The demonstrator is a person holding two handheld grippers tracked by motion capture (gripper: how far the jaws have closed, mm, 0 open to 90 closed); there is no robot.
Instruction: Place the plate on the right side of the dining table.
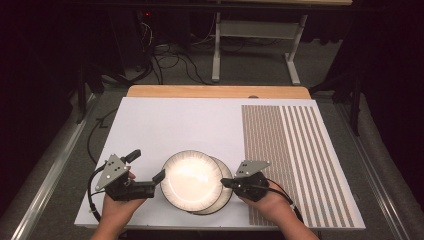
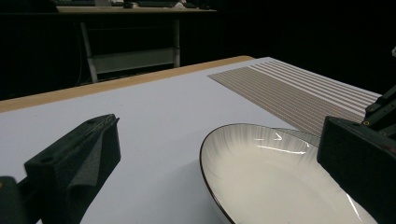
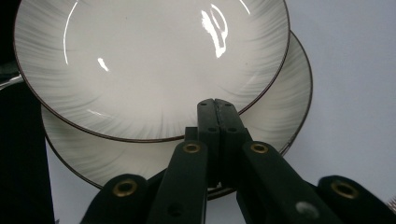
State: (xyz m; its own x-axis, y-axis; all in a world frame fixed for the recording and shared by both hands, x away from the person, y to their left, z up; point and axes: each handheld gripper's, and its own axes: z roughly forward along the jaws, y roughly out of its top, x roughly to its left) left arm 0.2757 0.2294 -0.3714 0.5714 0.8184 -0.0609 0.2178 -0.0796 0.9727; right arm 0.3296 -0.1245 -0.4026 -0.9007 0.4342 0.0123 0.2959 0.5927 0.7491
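Two white plates with dark rims lie overlapped near the table's front edge. The upper plate (image 1: 191,180) (image 2: 271,182) (image 3: 149,60) rests on the lower plate (image 1: 227,194) (image 2: 299,135) (image 3: 289,102), which sticks out to the right. My left gripper (image 1: 146,166) (image 2: 218,125) is open wide just left of the plates, with one jaw close to the upper plate's left rim. My right gripper (image 1: 223,182) (image 3: 217,103) is shut, jaws pressed together with nothing between them. Its tips lie over the upper plate's right rim.
A white sheet (image 1: 175,120) covers the table, with a brown-and-white striped mat (image 1: 295,155) on its right part. A wooden edge (image 1: 215,91) runs along the far side. Beyond it stand a metal table frame (image 1: 255,50) and floor cables (image 1: 170,62).
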